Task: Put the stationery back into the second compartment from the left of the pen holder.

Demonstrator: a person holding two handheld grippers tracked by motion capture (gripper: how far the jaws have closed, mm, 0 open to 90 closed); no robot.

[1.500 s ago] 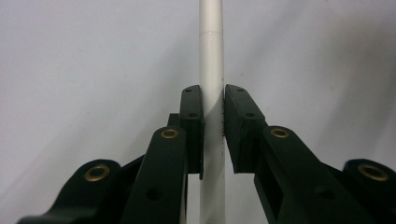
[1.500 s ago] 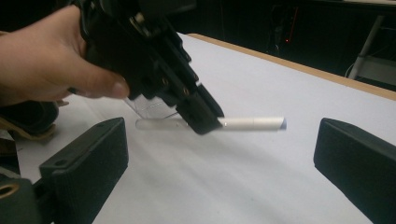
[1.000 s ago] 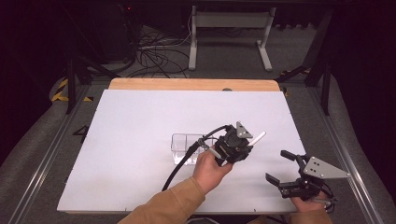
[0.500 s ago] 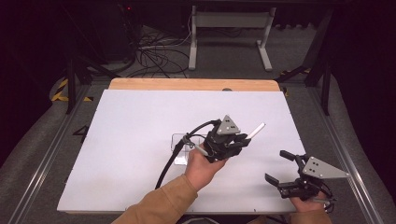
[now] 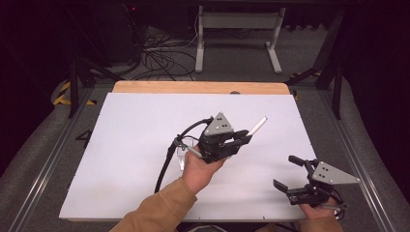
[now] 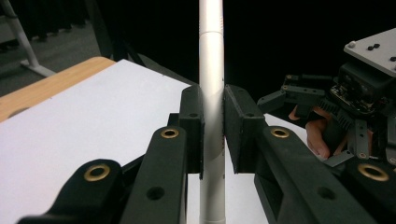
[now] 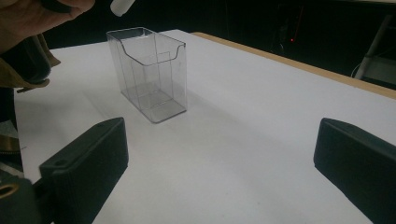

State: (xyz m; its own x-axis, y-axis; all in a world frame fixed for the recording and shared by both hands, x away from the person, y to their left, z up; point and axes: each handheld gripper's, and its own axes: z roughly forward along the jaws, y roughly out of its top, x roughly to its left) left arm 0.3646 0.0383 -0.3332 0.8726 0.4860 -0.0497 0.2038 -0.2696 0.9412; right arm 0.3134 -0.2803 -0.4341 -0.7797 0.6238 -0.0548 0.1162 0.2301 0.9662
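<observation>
My left gripper (image 5: 241,140) hangs above the middle of the white table top (image 5: 135,125), shut on a slim white tube (image 5: 257,125) that sticks out up and to the right. In the left gripper view the tube (image 6: 211,93) stands upright, clamped between the two pads (image 6: 192,126). A clear plastic box (image 7: 149,74) with an open top stands on the table; from above, the box (image 5: 183,151) is mostly hidden under the hand and cable. The tube's lower end (image 7: 122,5) hovers above the box. My right gripper (image 5: 285,171) rests open near the front right edge, nothing between its fingers.
A wooden strip (image 5: 193,87) runs along the table's far edge. Beyond it on the floor are cables (image 5: 159,53) and a metal stand (image 5: 237,29). Metal rails (image 5: 48,159) flank the table. A black cable (image 5: 167,162) trails from the left gripper.
My left gripper has carried the tube leftward and upward, over toward the clear box. The right gripper has stayed where it was.
</observation>
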